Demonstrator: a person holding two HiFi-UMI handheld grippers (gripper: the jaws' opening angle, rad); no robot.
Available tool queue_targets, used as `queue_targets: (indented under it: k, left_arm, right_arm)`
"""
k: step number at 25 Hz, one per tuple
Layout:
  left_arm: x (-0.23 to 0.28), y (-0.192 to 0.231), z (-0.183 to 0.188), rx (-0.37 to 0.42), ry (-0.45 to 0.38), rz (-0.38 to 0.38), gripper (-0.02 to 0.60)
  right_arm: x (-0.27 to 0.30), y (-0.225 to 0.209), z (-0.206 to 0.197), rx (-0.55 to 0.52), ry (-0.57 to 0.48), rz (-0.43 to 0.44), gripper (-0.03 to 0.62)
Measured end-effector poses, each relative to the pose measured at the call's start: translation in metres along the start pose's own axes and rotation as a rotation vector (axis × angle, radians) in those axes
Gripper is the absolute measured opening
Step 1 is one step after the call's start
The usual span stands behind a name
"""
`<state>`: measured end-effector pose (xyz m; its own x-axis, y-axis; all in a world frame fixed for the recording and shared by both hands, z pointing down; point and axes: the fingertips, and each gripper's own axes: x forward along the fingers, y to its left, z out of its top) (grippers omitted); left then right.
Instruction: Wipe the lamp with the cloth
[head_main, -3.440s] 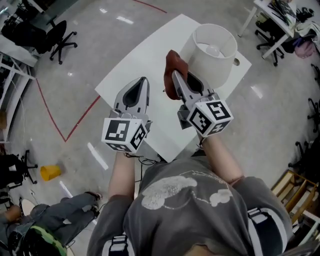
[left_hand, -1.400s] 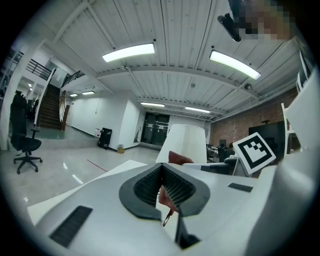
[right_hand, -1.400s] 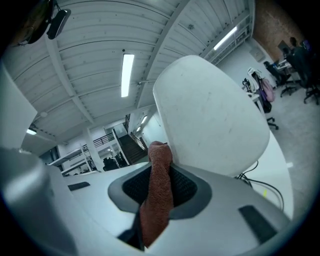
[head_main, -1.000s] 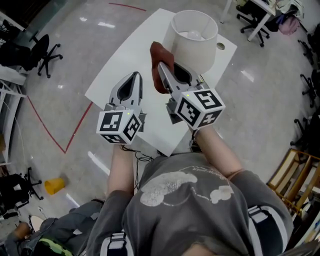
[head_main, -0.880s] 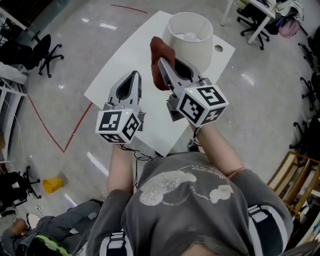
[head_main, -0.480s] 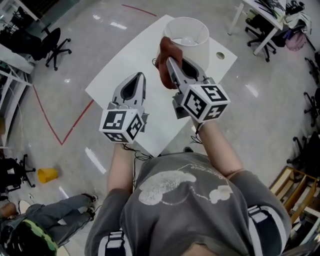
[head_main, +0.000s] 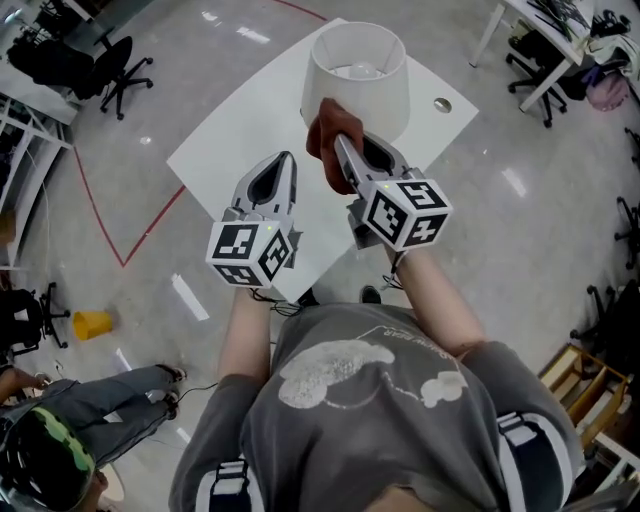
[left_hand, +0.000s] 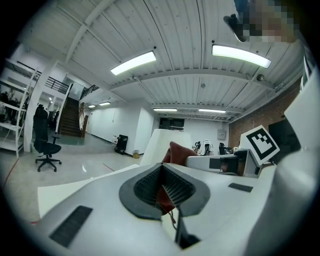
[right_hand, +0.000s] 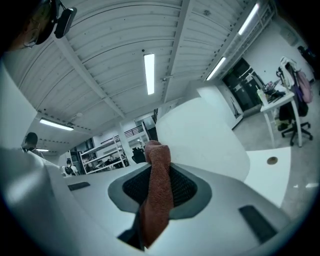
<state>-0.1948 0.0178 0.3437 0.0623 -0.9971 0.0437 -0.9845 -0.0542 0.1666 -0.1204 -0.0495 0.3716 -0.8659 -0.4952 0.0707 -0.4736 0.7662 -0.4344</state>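
The lamp (head_main: 355, 75) with its white drum shade stands at the far end of the white table (head_main: 235, 135). My right gripper (head_main: 338, 140) is shut on a reddish-brown cloth (head_main: 322, 148), which rests against the near side of the shade. In the right gripper view the cloth (right_hand: 157, 190) hangs between the jaws with the shade (right_hand: 200, 132) just behind. My left gripper (head_main: 287, 160) hovers over the table left of the cloth, jaws shut on nothing. In the left gripper view the cloth (left_hand: 181, 151) and the lamp (left_hand: 159, 144) lie ahead.
A small round hole (head_main: 441, 104) sits in the table right of the lamp. Office chairs (head_main: 115, 65) and desks (head_main: 535, 50) ring the room. Red tape (head_main: 100, 215) marks the floor. A yellow object (head_main: 90, 323) and a seated person (head_main: 70, 440) are at lower left.
My right gripper has carried the cloth from the shade's left side round to its near side. The left gripper has kept its place beside it.
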Motion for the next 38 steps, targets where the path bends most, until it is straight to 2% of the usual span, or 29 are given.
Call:
queue_targets:
  k: [9,16,20,24,29,34,38]
  left_arm:
    - [-0.013,-0.025,-0.030,-0.039,0.031,0.087,0.008]
    - [-0.036,-0.042,-0.040,-0.060,0.025,0.131,0.008]
    - [-0.046,-0.040,-0.037,-0.059,0.021,0.105,0.008]
    - [-0.046,-0.034,-0.014,-0.035,-0.005,0.066,0.008]
    - [-0.037,-0.030,0.024,-0.023,-0.072,0.015,0.008]
    - [-0.022,-0.043,0.036,0.013,-0.092,-0.024,0.008]
    - [-0.014,-0.048,0.044,0.046,-0.106,-0.006,0.008]
  right_arm:
    - [-0.024,-0.033,-0.035,0.011,0.111,0.006,0.086]
    - [-0.044,-0.031,-0.044,-0.010,0.150,0.036,0.086]
    - [-0.050,-0.015,-0.030,-0.042,0.103,0.025,0.086]
    - [-0.054,0.000,-0.004,-0.079,0.048,0.017,0.086]
    - [-0.048,0.016,0.042,-0.162,-0.022,0.071,0.086]
    - [-0.040,0.006,0.075,-0.219,-0.060,0.102,0.086]
    - [-0.035,-0.013,0.079,-0.214,-0.056,0.115,0.086]
